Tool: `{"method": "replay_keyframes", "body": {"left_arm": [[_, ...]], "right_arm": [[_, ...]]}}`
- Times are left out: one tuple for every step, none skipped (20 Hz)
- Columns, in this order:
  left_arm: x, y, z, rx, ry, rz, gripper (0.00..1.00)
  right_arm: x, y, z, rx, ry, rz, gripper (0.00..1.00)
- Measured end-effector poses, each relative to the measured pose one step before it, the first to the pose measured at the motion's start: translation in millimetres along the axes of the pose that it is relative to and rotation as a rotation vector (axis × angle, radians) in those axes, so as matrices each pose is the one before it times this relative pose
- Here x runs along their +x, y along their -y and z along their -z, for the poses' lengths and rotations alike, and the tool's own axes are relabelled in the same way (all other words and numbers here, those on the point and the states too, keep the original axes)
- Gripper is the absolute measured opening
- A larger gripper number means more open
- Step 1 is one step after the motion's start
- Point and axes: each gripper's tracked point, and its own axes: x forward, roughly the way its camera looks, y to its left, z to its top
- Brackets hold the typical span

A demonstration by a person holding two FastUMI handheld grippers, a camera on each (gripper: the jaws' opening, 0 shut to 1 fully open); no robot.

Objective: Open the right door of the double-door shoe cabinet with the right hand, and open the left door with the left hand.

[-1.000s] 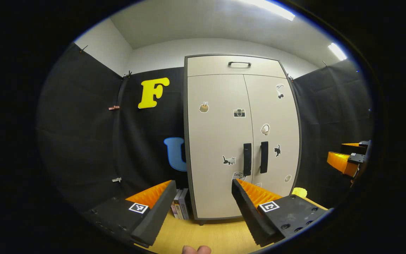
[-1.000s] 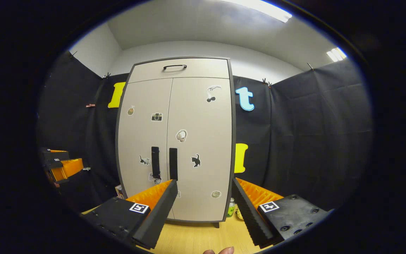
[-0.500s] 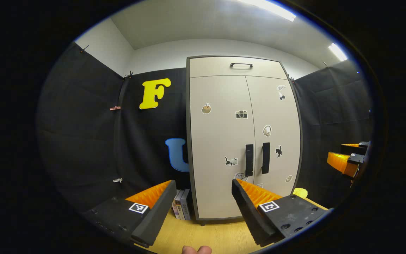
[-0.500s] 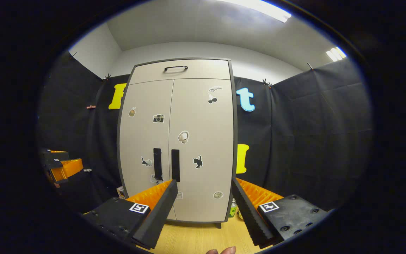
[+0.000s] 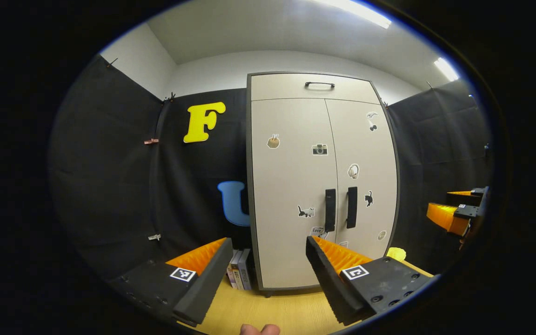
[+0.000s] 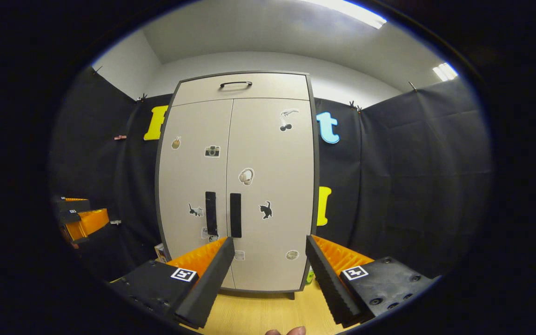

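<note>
**Cabinet closed, both grippers off it**

Shoe cabinet upright on wooden floor, both doors shut. Right door handle and left door handle untouched. Right gripper and left gripper spread, empty, short of cabinet.

Left gripper and right gripper — ribbed wedge-shaped fingers, dark bodies with round screws, square black-and-white marker tags — fingertips at the bottom edge.

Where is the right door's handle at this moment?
In the right gripper view, the right door's handle stands low on the right door, beside the centre seam and the left door's handle.
</note>
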Motion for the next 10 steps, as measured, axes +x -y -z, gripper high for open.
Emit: {"method": "replay_keyframes", "body": {"left_arm": [[1.2,-1.5,2.01,0.00257,-0.00281,-0.00232,0.98],[1.64,-0.9,1.43,0.00149,-0.00379,0.00006,0.98],[1.55,0.14,2.37,-0.0003,-0.00344,0.00184,0.98],[1.7,0.03,0.92,-0.00156,-0.00372,0.00268,0.98],[1.98,-0.61,1.21,-0.00014,-0.00195,0.00123,0.98],[2.8,-1.25,1.48,0.00174,-0.00171,0.00007,0.98],[2.9,-1.76,1.71,0.0017,-0.00142,-0.0009,0.98],[2.9,-1.81,1.21,0.0007,-0.002,-0.00106,0.98],[2.65,-1.42,2.09,-0.00001,-0.00159,0.00003,0.98],[2.86,-1.57,1.83,-0.00125,-0.00295,-0.00094,0.98]], "right_arm": [[5.65,-7.88,2.53,0.00785,-0.0104,-0.01246,0.97],[9.68,-6.87,-0.33,0.00183,-0.00178,-0.01087,0.97],[10.78,-5.62,-0.68,-0.00742,0.00547,-0.00496,0.97],[12.16,-4.56,-0.74,-0.01252,0.00466,-0.00378,0.97],[13.68,-4.93,1.03,-0.00773,-0.00047,-0.00024,0.97],[13.31,-5.38,0.96,-0.00277,0.00087,-0.00262,0.97],[14.41,-5.34,0.22,0.00291,0.00314,-0.00274,0.98],[12.06,-4.95,0.74,0.00468,0.00204,-0.00523,0.97],[13.4,-5.22,0.32,0.00391,0.00547,-0.00468,0.98],[14.34,-4.12,1.6,0.00334,0.00084,-0.00322,0.97]]}}
